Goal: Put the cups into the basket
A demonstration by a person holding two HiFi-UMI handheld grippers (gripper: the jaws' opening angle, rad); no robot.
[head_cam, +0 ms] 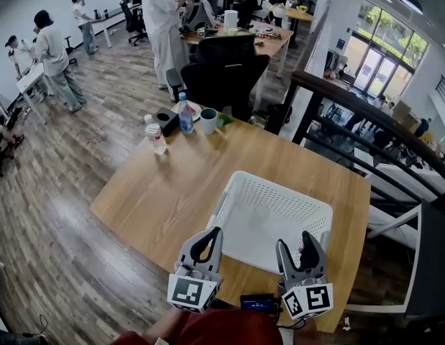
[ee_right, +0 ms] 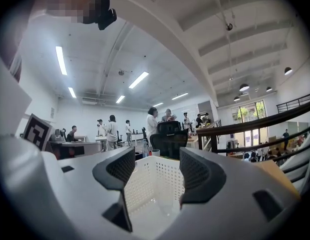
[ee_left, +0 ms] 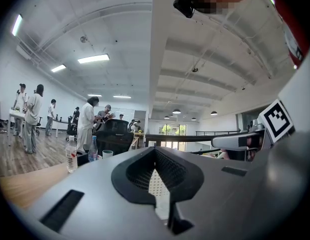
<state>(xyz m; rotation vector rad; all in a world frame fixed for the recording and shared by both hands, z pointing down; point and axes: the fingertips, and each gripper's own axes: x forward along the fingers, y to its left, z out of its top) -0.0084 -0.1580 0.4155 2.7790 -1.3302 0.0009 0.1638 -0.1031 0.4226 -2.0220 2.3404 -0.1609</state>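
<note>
A white mug (head_cam: 208,121) stands at the table's far left corner, and it also shows small in the left gripper view as a mug (ee_left: 107,154). The white perforated basket (head_cam: 244,189) sits near the front right of the table; I cannot make out anything inside it. My left gripper (head_cam: 213,234) hovers at the basket's near left corner, jaws shut on nothing. Beside it, my right gripper (head_cam: 294,244) is over the basket's near edge, open and empty. The right gripper view looks between the spread jaws of that gripper (ee_right: 153,166) into the basket (ee_right: 162,176).
Beside the mug are a blue-labelled water bottle (head_cam: 185,113), a small clear bottle (head_cam: 157,138) and a black object (head_cam: 167,118). Black office chairs (head_cam: 226,74) stand behind the table. A dark railing (head_cam: 366,110) runs along the right. Several people stand far off.
</note>
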